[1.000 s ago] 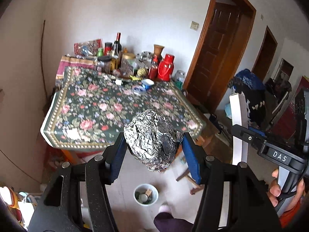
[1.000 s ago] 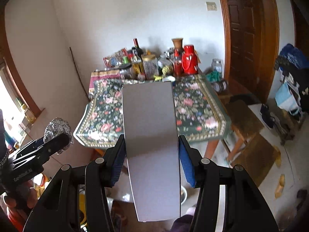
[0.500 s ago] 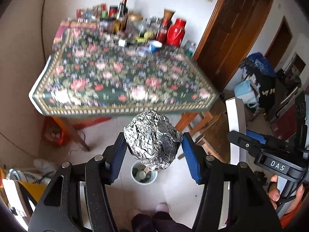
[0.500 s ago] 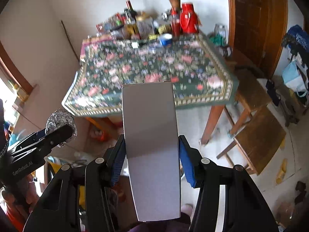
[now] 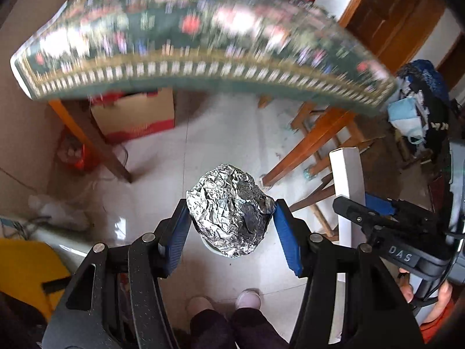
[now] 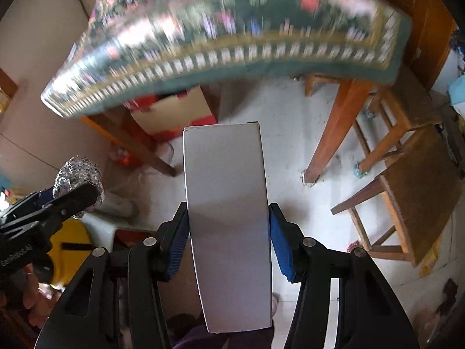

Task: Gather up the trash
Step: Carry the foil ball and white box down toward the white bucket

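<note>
Foil ball (image 5: 231, 225): one, left claw (image 5: 231, 226). White box (image 6: 228, 218): one, right claw (image 6: 228, 226).

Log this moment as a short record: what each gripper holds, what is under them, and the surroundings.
left gripper: shut on foil ball
right gripper: shut on white box
below foil ball: small bin, mostly hidden
table: floral cloth, blurred
under table: cardboard box
right of table: wooden stool

Soft daylight fills both views. Motion blur smears the floral cloth on the desk (image 5: 203, 43) toward twelve o'clock, while the foil ball (image 5: 229, 221) stays sharp and glints. Fisheye bending darkens the corners, and the floor (image 6: 290, 145) reflects pale glare.
</note>
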### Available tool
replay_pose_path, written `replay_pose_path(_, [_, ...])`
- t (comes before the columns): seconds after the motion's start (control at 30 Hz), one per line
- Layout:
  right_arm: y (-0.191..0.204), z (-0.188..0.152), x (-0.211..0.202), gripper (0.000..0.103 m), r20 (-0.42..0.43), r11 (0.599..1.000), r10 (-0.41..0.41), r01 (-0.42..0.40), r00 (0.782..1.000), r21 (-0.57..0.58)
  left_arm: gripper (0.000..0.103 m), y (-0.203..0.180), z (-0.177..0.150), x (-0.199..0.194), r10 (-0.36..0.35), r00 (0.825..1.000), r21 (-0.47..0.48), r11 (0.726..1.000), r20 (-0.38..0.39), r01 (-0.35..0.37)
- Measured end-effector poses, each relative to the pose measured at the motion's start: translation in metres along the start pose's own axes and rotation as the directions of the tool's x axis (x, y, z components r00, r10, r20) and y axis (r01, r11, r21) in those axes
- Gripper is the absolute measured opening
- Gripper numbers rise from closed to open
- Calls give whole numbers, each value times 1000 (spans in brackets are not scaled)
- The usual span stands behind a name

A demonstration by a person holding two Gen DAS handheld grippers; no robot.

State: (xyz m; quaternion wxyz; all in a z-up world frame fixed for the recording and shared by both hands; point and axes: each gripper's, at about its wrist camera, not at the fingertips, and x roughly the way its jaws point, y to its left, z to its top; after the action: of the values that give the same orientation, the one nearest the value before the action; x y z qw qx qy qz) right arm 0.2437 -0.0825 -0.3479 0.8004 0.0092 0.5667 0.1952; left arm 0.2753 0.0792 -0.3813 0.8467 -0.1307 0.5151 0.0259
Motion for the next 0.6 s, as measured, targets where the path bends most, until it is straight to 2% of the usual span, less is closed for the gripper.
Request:
replay_pose_path(0.2, [-7,-17,77,49,-36,999,24,-25,999,-33,57,27,-30,75,18,998,-64,998,-53,-22])
replay_pose_path(0.37, [-8,-29,131,50,-63,996,59,-63,996,-55,57,42,-48,123,48,995,-75,996,-84,-54])
replay_pose_path(0.5, [-13,-35,172,54,-144,997,61,-67,988,-31,57,46,-61,157,51,992,-75,995,-113,-60])
replay_pose_path(0.6, [-22,-42,187,55,-179,999,45,-50,983,-21,57,46,-66,177,43,990,-78,996,-135,-53])
